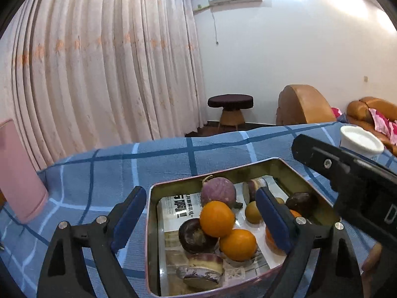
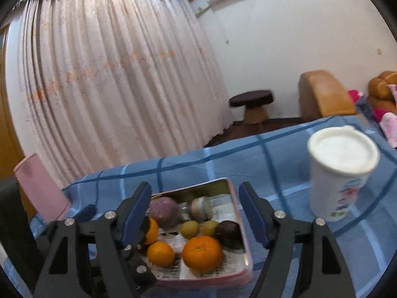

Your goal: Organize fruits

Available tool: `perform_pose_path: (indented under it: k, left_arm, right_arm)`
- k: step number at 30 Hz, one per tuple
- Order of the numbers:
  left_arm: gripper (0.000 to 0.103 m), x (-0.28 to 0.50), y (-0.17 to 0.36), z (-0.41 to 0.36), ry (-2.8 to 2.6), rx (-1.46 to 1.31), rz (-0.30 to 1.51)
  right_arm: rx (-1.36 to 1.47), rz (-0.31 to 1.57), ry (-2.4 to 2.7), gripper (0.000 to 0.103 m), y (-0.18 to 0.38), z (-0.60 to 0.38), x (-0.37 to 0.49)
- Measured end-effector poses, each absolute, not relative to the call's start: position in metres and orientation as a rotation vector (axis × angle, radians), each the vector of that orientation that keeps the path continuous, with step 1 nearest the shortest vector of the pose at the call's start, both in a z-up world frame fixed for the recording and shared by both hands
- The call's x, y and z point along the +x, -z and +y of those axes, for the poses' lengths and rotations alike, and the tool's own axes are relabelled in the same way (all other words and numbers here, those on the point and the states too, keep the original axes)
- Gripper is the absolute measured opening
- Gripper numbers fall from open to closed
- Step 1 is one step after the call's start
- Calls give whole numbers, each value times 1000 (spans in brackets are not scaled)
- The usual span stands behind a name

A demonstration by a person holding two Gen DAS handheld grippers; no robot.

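A shallow metal tin [image 1: 173,183] with a pink outer wall [image 2: 211,281] sits on the blue checked cloth and holds fruit on printed paper. In it are oranges [image 1: 217,218] [image 2: 202,253], a round purple fruit [image 1: 218,191] [image 2: 163,211], dark purple fruits [image 1: 196,236] [image 2: 229,233], small yellow-green fruits [image 1: 253,212] [image 2: 189,229] and a cut purple piece [image 1: 203,270]. My left gripper [image 1: 201,219] is open above the tin, straddling the oranges. My right gripper [image 2: 196,217] is open and empty above the tin's right part; its body shows in the left wrist view [image 1: 347,181].
A white lidded cup [image 2: 340,171] [image 1: 361,141] stands right of the tin. A pink cylinder [image 1: 17,173] [image 2: 41,191] stands at the left. The cloth-covered table [image 1: 173,154] ends at a far edge before curtains, a stool and orange armchairs.
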State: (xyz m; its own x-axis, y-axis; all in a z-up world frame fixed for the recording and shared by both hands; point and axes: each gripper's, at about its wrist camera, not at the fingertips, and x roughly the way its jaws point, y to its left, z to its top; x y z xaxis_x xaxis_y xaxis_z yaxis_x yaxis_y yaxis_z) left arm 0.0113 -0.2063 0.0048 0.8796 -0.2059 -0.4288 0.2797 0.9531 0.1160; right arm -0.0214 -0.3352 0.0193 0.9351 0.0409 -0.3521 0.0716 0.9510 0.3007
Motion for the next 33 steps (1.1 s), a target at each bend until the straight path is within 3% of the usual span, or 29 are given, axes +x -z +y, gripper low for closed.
perform_pose_path:
  k: [1, 7, 33]
  left_arm:
    - [91, 10, -4, -205, 255, 174, 430]
    - [91, -2, -6, -188, 208, 141, 408]
    - [91, -46, -7, -151, 164, 97, 343]
  right_arm:
    - [316, 359, 31, 91, -18, -334, -24]
    - [248, 311, 140, 98, -17, -327, -34]
    - [157, 174, 248, 100, -21, -297, -101]
